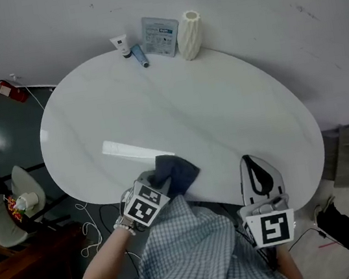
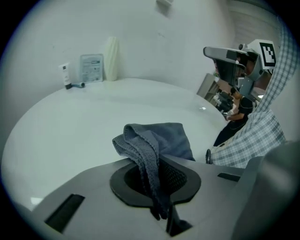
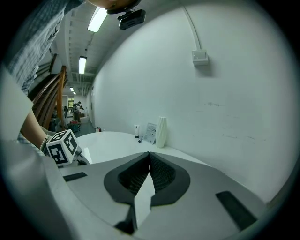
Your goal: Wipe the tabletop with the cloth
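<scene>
A dark blue-grey cloth (image 1: 177,170) lies bunched on the near edge of the white oval table (image 1: 222,108). My left gripper (image 1: 160,178) is shut on the cloth. In the left gripper view a fold of the cloth (image 2: 151,149) runs down between the closed jaws and the rest spreads on the tabletop ahead. My right gripper (image 1: 247,161) hovers over the table's near right edge, apart from the cloth. It is shut with nothing in it, the jaws meeting at the tips in the right gripper view (image 3: 149,155).
At the table's far edge stand a white ribbed vase (image 1: 189,34), a flat packet (image 1: 160,34), a white tube (image 1: 121,45) and a blue tube (image 1: 140,57). A pale strip (image 1: 134,152) shows on the tabletop left of the cloth. A chair (image 1: 14,207) stands on the floor at left.
</scene>
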Tool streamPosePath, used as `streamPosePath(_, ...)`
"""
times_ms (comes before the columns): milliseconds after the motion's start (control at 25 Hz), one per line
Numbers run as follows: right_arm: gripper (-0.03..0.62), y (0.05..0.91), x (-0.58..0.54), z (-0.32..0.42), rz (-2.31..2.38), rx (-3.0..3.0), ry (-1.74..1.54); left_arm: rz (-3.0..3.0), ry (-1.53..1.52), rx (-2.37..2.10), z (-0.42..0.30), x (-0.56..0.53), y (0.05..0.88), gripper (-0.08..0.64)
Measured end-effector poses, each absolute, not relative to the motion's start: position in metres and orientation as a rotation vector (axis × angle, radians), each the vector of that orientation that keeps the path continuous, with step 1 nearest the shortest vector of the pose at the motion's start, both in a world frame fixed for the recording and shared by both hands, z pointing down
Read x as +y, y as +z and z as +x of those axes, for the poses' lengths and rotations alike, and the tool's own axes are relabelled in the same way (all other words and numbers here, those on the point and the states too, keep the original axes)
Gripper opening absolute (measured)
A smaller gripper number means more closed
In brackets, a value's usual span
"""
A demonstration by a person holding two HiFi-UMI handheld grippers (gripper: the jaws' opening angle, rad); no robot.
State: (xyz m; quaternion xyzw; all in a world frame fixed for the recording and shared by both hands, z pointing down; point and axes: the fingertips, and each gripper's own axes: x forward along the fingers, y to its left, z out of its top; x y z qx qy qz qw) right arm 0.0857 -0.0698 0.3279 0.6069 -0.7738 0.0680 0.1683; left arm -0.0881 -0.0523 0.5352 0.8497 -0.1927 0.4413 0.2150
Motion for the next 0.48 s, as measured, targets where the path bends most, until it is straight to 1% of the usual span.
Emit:
streamPosePath(240,0.009,0.327,-0.069,0.082,1.706,-2.234,0.173,2.317,1.233,-0.705,-0.120,-0.069,0.524,0.034)
streamPosePath(480,0.009,0.326,-0.070,0.082,1.699,-2.243,0.165,2.316,0.933,-0.788,-0.110,-0.087,0.471,0.034)
